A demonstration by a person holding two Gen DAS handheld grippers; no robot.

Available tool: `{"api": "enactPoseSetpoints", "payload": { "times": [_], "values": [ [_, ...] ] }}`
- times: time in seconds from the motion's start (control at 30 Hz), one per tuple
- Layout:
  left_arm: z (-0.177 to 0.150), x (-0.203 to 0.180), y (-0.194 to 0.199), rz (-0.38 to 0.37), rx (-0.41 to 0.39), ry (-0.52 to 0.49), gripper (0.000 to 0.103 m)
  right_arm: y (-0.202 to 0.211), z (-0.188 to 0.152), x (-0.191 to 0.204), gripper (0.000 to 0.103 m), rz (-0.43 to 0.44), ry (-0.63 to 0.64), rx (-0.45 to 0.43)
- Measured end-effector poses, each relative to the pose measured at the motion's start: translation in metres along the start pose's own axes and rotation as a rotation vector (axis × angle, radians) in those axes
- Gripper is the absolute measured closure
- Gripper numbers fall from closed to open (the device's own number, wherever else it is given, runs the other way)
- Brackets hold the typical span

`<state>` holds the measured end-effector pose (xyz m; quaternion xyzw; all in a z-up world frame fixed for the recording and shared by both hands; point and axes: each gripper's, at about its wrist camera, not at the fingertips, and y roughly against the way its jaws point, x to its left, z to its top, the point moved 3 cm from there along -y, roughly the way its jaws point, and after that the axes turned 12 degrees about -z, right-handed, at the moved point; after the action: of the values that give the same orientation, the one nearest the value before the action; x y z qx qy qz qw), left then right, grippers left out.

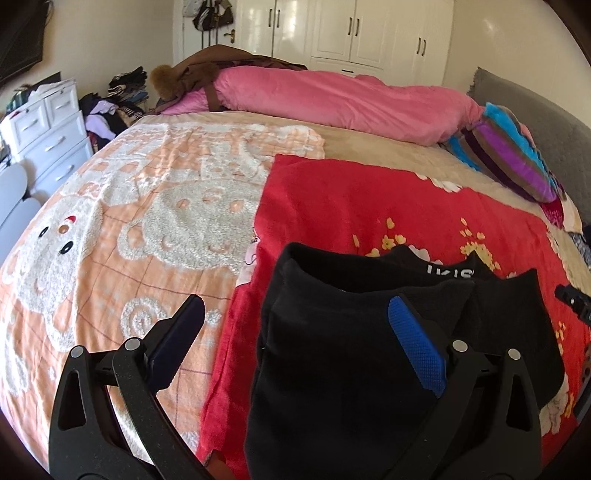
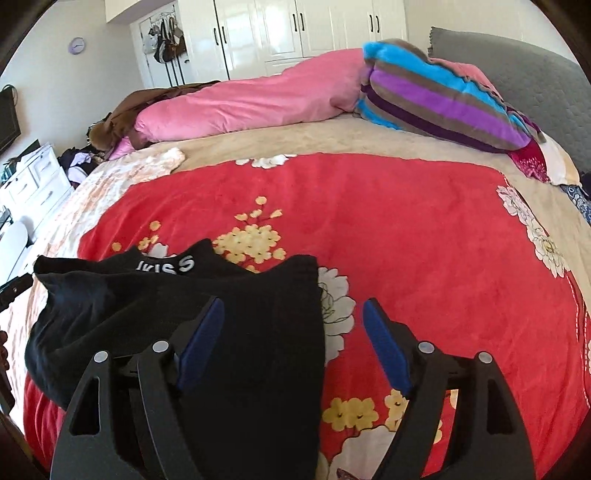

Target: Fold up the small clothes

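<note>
Both grippers, left and right, gape wide, holding nothing, over one soft black garment on one fluffy red blanket.

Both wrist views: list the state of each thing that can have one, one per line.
Left gripper: open, above the garment's left edge.
Right gripper: open, above the garment's right edge.
Black garment: lying on the red blanket, partly folded, lettered waistband showing.
Red blanket: spread flat.
Wardrobe doors: closed.
Dresser drawers: closed.
</note>
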<state>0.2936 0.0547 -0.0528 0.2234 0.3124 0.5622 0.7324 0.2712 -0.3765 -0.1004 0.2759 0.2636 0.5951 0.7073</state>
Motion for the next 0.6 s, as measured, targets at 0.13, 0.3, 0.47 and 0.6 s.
{"api": "enactPoseSetpoints", "payload": {
  "times": [0.13,0.3,0.47,0.6],
  "values": [
    [-0.007,0.003,-0.012,0.006,0.032,0.005,0.01,-0.006,0.001,-0.001,0.026,0.008,-0.001,0.005],
    [-0.014,0.011,-0.025,-0.011,0.069,0.043,0.01,-0.021,0.001,0.002,0.026,0.038,-0.006,0.042],
    [-0.018,0.016,-0.034,0.005,0.088,0.052,0.01,-0.039,-0.001,0.004,0.027,0.054,-0.018,0.077],
    [-0.021,0.022,-0.044,0.01,0.095,0.066,0.012,-0.047,-0.007,0.006,0.03,0.078,-0.022,0.108]
  ]
}}
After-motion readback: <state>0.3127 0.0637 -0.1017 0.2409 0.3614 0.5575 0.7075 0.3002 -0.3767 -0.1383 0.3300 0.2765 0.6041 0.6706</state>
